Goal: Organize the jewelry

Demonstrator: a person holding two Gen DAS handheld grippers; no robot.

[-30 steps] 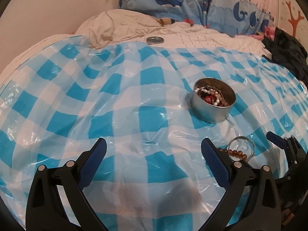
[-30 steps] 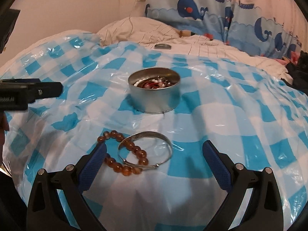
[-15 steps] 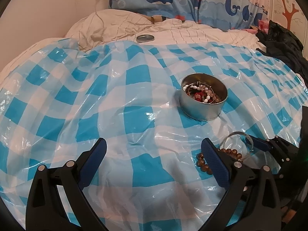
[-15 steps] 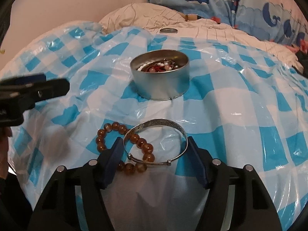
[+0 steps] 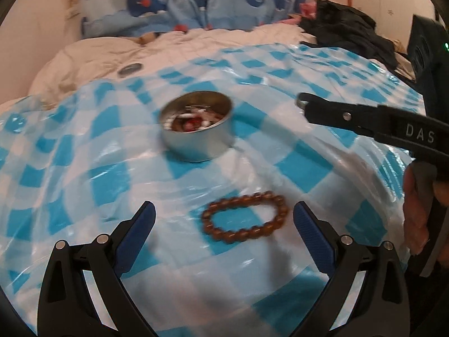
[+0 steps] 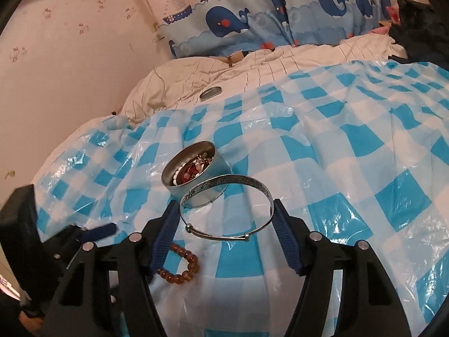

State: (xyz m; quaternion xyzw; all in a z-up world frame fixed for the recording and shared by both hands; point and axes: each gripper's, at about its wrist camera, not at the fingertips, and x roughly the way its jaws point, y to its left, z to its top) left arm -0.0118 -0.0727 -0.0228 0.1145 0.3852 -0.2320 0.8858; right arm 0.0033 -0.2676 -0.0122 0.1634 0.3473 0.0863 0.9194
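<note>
Silver bangle point(image 6: 226, 206), pinched across its width by the right gripper point(image 6: 226, 224), hangs mid-frame near the tin point(image 6: 193, 174) awaiting it; left gripper point(image 5: 224, 224) spread wide.

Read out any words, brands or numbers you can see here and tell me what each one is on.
"DAS": white letters on the black finger of the right gripper, seen from the left wrist; the hand may hide further letters.
No readable text on the tin, the bangle, the bead bracelet, the checked sheet or the whale curtain.
</note>
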